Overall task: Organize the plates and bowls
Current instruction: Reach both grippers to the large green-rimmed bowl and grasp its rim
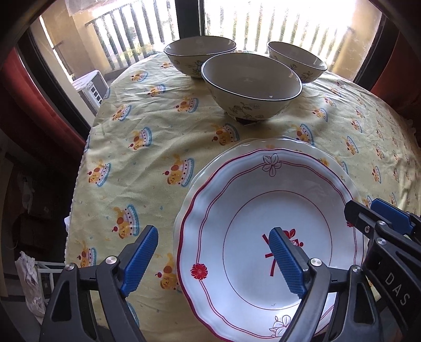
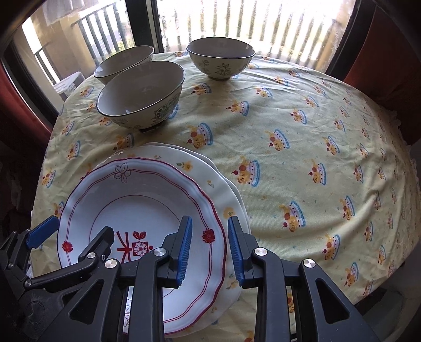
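Observation:
A red-rimmed white plate (image 1: 263, 210) (image 2: 136, 200) lies on top of a stack of cream plates (image 2: 210, 181) at the near side of the table. Three floral bowls stand behind: a near one (image 1: 251, 86) (image 2: 142, 92), a far left one (image 1: 200, 52) (image 2: 123, 61) and a smaller far right one (image 1: 297, 61) (image 2: 221, 59). My left gripper (image 1: 213, 260) is open, straddling the plate's left rim. My right gripper (image 2: 208, 250) is open over the plate's right rim; the rim lies between its fingers. Neither grips anything.
The round table wears a yellow cloth with a cake print (image 2: 302, 136). A barred window (image 2: 236, 23) is behind the bowls, and red curtains (image 1: 39, 86) hang at both sides. The right gripper's fingers show at the right in the left wrist view (image 1: 389, 218).

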A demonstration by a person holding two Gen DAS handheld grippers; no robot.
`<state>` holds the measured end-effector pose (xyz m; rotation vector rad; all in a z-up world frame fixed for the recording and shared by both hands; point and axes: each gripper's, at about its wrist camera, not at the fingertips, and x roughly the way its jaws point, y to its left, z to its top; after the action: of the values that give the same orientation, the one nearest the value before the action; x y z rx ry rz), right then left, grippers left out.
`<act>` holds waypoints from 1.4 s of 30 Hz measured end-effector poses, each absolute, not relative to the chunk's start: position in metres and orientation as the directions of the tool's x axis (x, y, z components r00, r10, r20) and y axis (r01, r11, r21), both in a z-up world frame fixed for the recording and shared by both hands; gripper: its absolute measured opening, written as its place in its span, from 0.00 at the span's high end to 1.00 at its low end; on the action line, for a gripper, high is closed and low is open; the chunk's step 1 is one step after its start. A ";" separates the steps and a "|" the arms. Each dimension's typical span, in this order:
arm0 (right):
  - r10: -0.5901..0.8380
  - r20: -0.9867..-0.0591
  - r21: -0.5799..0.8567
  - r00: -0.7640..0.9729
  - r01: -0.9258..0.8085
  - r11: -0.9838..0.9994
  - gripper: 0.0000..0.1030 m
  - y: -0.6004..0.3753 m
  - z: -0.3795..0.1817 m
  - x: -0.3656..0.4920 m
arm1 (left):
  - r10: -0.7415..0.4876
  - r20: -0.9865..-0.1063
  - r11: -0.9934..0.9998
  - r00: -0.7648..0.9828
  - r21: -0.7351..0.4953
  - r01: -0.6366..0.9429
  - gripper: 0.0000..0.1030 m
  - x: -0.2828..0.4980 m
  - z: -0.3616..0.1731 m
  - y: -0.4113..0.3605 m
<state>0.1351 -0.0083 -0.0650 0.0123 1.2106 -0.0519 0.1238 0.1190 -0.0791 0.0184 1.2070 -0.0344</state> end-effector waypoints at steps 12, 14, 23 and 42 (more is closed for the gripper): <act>0.007 -0.899 0.024 0.438 0.033 0.999 0.39 -0.001 -0.023 0.182 | -0.040 -0.891 0.999 0.452 -0.042 0.005 0.11 0.177 -0.040 0.124; 0.012 -0.890 0.028 0.456 0.030 0.999 0.39 0.000 -0.019 0.196 | -0.025 -0.884 0.999 0.466 -0.033 -0.008 0.11 0.191 -0.037 0.125; 0.033 -0.871 0.042 0.490 0.007 0.999 0.39 0.004 -0.017 0.261 | -0.005 -0.873 0.999 0.488 -0.030 -0.043 0.20 0.249 -0.040 0.127; 0.083 -0.921 0.098 0.382 0.020 0.995 0.81 0.008 -0.080 0.329 | 0.016 -0.914 0.998 0.405 -0.007 -0.057 0.68 0.297 -0.090 0.117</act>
<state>0.3293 0.0082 -0.0800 0.0983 1.1790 0.0404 0.2966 0.1170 -0.0897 -0.0392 1.1530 0.0462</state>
